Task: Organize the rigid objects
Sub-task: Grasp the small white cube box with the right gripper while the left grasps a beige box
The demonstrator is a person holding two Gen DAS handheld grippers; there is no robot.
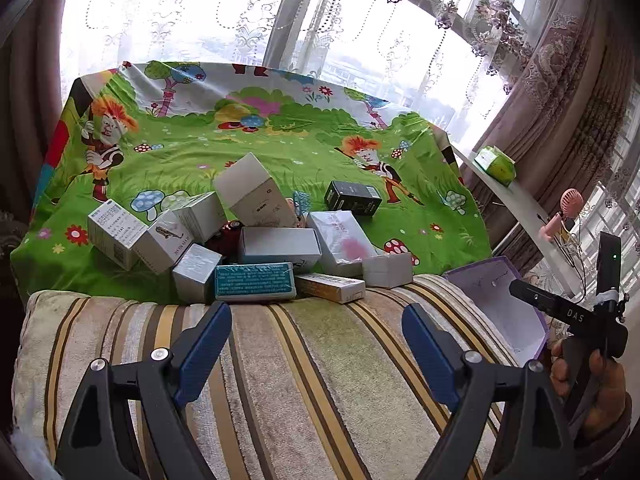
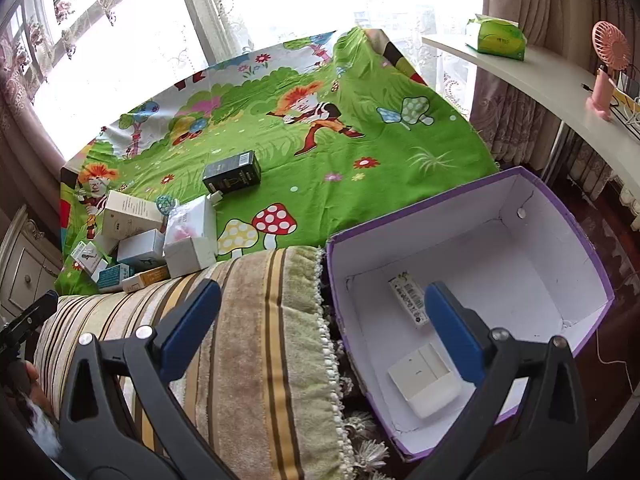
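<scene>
A pile of small cartons [image 1: 256, 240] lies on the green cartoon cloth [image 1: 280, 148], just beyond a striped cushion [image 1: 280, 360]. A teal box [image 1: 254, 282] and a yellow box [image 1: 330, 287] lie at its near edge; a black box [image 1: 352, 198] lies apart behind. My left gripper [image 1: 316, 344] is open and empty above the cushion. My right gripper [image 2: 324, 328] is open and empty over the left rim of the purple bin [image 2: 580, 248], which holds a white box [image 2: 424, 384] and a slim barcode box [image 2: 408, 300]. The pile [image 2: 152, 240] shows at left.
A white shelf [image 2: 540, 76] at right holds a green tissue pack [image 2: 496, 36] and a pink fan [image 2: 606, 76]. A window with lace curtains [image 1: 240, 20] is behind the cloth. A cabinet [image 2: 24, 264] stands at far left. The right gripper's body [image 1: 580, 320] shows beside the bin [image 1: 500, 304].
</scene>
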